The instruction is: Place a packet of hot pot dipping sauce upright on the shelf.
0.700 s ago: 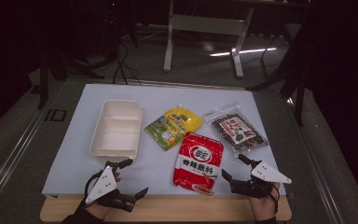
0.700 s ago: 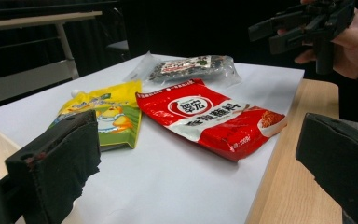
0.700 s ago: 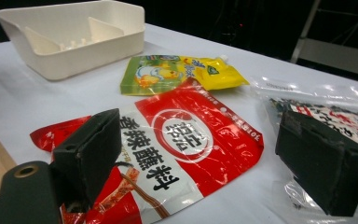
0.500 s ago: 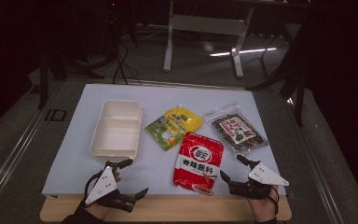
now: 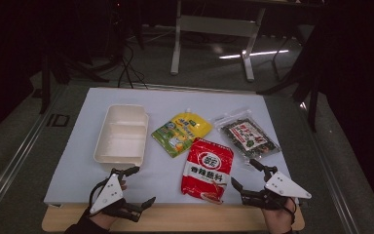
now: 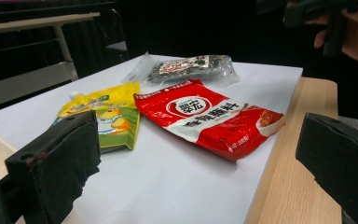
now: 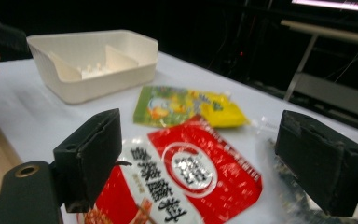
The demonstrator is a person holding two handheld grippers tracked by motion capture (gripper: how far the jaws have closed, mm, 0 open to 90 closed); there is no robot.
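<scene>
Both grippers spread wide, empty. Right gripper [image 5: 246, 176] faces red packet [image 5: 208, 168] just ahead; slick film could slide away from the pinch. Left gripper [image 5: 139, 187] idle.

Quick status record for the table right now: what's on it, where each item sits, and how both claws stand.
surface: white board on a wooden table
tray: cream two-compartment tray, far left, nothing in it
packets: yellow-green pouch centre; red sachet nearest the person; dark clear bag right
contact: red sachet overlaps the pouch's near corner
left claw: open, holding nothing, near the tray
right claw: open, holding nothing, beside the red sachet
</scene>
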